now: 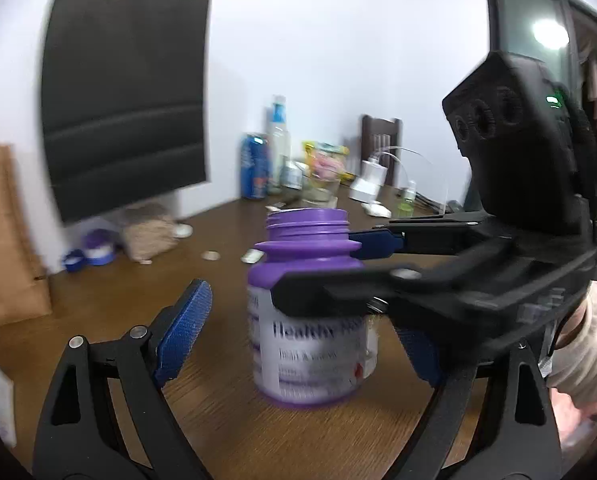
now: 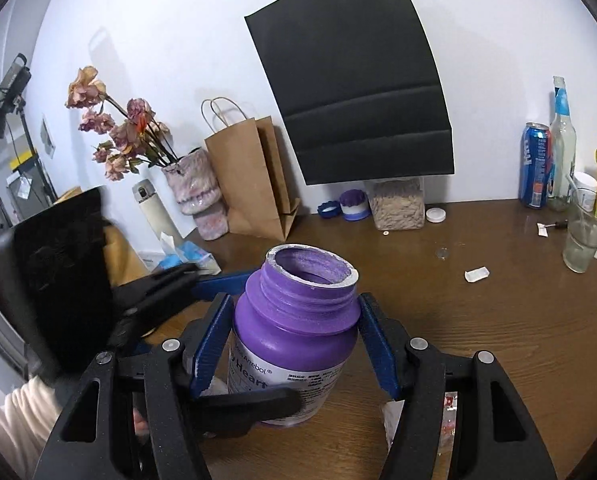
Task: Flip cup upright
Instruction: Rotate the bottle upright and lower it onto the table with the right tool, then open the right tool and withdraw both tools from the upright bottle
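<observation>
Standing upright on the brown wooden table (image 2: 498,344), the purple bottle (image 2: 294,344) is occupying the lower centre of both views, its lidless mouth facing up; the right gripper (image 2: 294,346) is bracketing the bottle's shoulder with its blue pads (image 2: 212,344) spread wide, the left pad just beside the bottle wall and the right one apart from it; in the left wrist view the left gripper (image 1: 302,334) is also gaping wide around the bottle (image 1: 310,320), its pads clear of the label; the right gripper (image 1: 378,264) is reaching in from the right edge there; a black paper bag (image 2: 358,80) is hanging on the wall at upper centre; a blue can (image 2: 534,164) is sitting at the right.
</observation>
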`<control>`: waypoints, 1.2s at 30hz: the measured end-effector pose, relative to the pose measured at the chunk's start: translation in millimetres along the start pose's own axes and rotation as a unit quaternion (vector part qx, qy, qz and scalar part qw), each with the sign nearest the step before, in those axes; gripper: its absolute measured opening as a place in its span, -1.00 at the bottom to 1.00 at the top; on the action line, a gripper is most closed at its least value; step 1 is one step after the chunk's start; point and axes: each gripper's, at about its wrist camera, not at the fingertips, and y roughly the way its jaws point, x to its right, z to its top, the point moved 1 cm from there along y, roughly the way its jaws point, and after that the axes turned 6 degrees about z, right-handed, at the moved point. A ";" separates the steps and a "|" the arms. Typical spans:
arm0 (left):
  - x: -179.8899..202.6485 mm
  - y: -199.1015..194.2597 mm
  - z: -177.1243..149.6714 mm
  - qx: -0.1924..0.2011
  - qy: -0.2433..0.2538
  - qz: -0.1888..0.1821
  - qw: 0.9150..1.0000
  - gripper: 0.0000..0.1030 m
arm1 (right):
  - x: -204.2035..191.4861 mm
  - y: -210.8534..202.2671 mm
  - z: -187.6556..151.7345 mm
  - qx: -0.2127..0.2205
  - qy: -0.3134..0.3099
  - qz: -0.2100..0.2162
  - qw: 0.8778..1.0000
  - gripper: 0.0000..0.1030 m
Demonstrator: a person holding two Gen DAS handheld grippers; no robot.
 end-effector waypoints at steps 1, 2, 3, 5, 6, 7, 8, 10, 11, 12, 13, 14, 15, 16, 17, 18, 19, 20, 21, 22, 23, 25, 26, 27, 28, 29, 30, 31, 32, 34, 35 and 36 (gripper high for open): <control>1.4 -7.1 -2.2 0.003 -0.005 -0.008 1.000 0.70 | -3.2 0.0 -2.1 -0.003 -0.005 -0.001 1.000 0.31; 5.1 -19.3 -8.4 0.002 -0.018 -0.016 1.000 0.80 | -6.1 0.1 -4.5 -0.007 -0.008 0.001 1.000 0.31; 6.6 -26.0 -13.1 0.000 -0.028 -0.022 0.999 0.84 | -9.4 1.0 -6.9 -0.012 -0.012 0.002 1.000 0.31; 8.6 -31.1 -21.7 -0.017 -0.038 -0.017 0.999 0.90 | -16.6 5.4 -12.2 -0.025 -0.021 -0.006 0.999 0.31; 8.1 -29.7 -26.1 -0.030 -0.042 -0.007 0.999 0.90 | -18.3 7.4 -14.8 -0.029 -0.023 -0.010 0.999 0.31; 6.6 -26.6 -31.1 -0.041 -0.047 0.002 0.998 0.90 | -20.3 11.1 -19.1 -0.036 -0.026 -0.014 0.999 0.31; 5.0 -24.2 -35.4 -0.050 -0.052 0.012 0.997 0.90 | -21.0 13.9 -23.0 -0.042 -0.029 -0.019 0.999 0.31; -1.4 -12.1 -51.0 -0.091 -0.067 0.058 0.992 0.87 | -20.9 23.2 -36.9 -0.064 -0.033 -0.036 0.997 0.31; -3.9 -9.1 -57.9 -0.104 -0.073 0.069 0.989 0.86 | -20.8 25.9 -41.9 -0.070 -0.033 -0.035 0.996 0.31; -6.6 -7.4 -66.0 -0.113 -0.080 0.075 0.987 0.86 | -20.7 29.3 -49.8 -0.079 -0.033 -0.034 0.996 0.31; -7.9 -7.2 -72.1 -0.115 -0.081 0.081 0.987 0.86 | -21.3 31.8 -55.8 -0.084 -0.033 -0.034 0.995 0.31; -8.9 -7.8 -77.5 -0.116 -0.081 0.092 0.986 0.85 | -23.1 35.3 -62.9 -0.090 -0.039 -0.037 0.994 0.31; -8.5 -8.7 -82.0 -0.117 -0.082 0.097 0.985 0.84 | -25.4 39.3 -70.2 -0.096 -0.047 -0.042 0.993 0.31; -7.2 -8.2 -85.5 -0.123 -0.078 0.098 0.985 0.83 | -26.7 42.9 -76.2 -0.099 -0.048 -0.041 0.993 0.31; -5.2 -5.6 -89.9 -0.129 -0.074 0.102 0.984 0.83 | -28.0 45.9 -79.8 -0.101 -0.052 -0.044 0.992 0.31; -1.8 -3.1 -95.8 -0.139 -0.066 0.114 0.981 0.83 | -31.6 49.0 -85.0 -0.101 -0.065 -0.050 0.992 0.31; 0.2 -1.2 -100.4 -0.149 -0.061 0.118 0.980 0.83 | -35.3 51.0 -88.7 -0.099 -0.077 -0.054 0.991 0.31; 1.0 0.3 -103.7 -0.155 -0.059 0.120 0.979 0.83 | -38.9 53.3 -93.0 -0.099 -0.089 -0.052 0.990 0.31; 0.5 1.1 -108.4 -0.160 -0.066 0.120 0.977 0.83 | -42.2 54.2 -98.0 -0.096 -0.097 -0.049 0.989 0.32; -1.2 2.4 -111.7 -0.163 -0.079 0.117 0.976 0.83 | -43.5 53.2 -99.5 -0.090 -0.101 -0.051 0.989 0.33; -3.9 1.3 -114.6 -0.165 -0.095 0.112 0.975 0.83 | -45.0 51.7 -101.6 -0.086 -0.105 -0.054 0.989 0.33; -8.5 -3.3 -118.9 -0.167 -0.120 0.109 0.972 0.83 | -46.3 48.1 -103.7 -0.088 -0.105 -0.059 0.989 0.33; -9.5 -5.3 -120.7 -0.167 -0.126 0.112 0.971 0.83 | -46.0 46.0 -104.1 -0.089 -0.101 -0.059 0.989 0.34; -10.2 -7.0 -121.6 -0.166 -0.127 0.117 0.971 0.83 | -45.7 43.9 -104.6 -0.090 -0.099 -0.058 0.989 0.34; -9.4 -9.0 -122.0 -0.166 -0.124 0.121 0.971 0.83 | -45.7 40.4 -106.4 -0.090 -0.096 -0.056 0.990 0.34; -8.3 -10.7 -122.1 -0.165 -0.121 0.122 0.971 0.83 | -46.6 37.5 -107.4 -0.088 -0.095 -0.053 0.990 0.34; -6.5 -13.9 -122.3 -0.162 -0.116 0.124 0.972 0.83 | -48.3 34.2 -109.1 -0.086 -0.095 -0.049 0.991 0.34; -4.2 -17.2 -122.2 -0.159 -0.112 0.128 0.972 0.84 | -50.4 31.2 -110.5 -0.084 -0.095 -0.044 0.991 0.34; -3.2 -18.9 -122.2 -0.159 -0.111 0.130 0.973 0.84 | -52.3 29.0 -111.4 -0.082 -0.094 -0.040 0.991 0.35; 0.6 -24.1 -120.9 -0.158 -0.112 0.135 0.972 0.84 | -57.2 25.5 -111.0 -0.080 -0.094 -0.036 0.992 0.46; 1.7 -26.6 -120.5 -0.158 -0.113 0.136 0.972 0.84 | -62.1 21.4 -110.6 -0.080 -0.100 -0.042 0.991 0.50; 4.7 -32.6 -120.0 -0.157 -0.115 0.140 0.971 0.84 | -67.2 16.9 -110.1 -0.079 -0.108 -0.047 0.990 0.51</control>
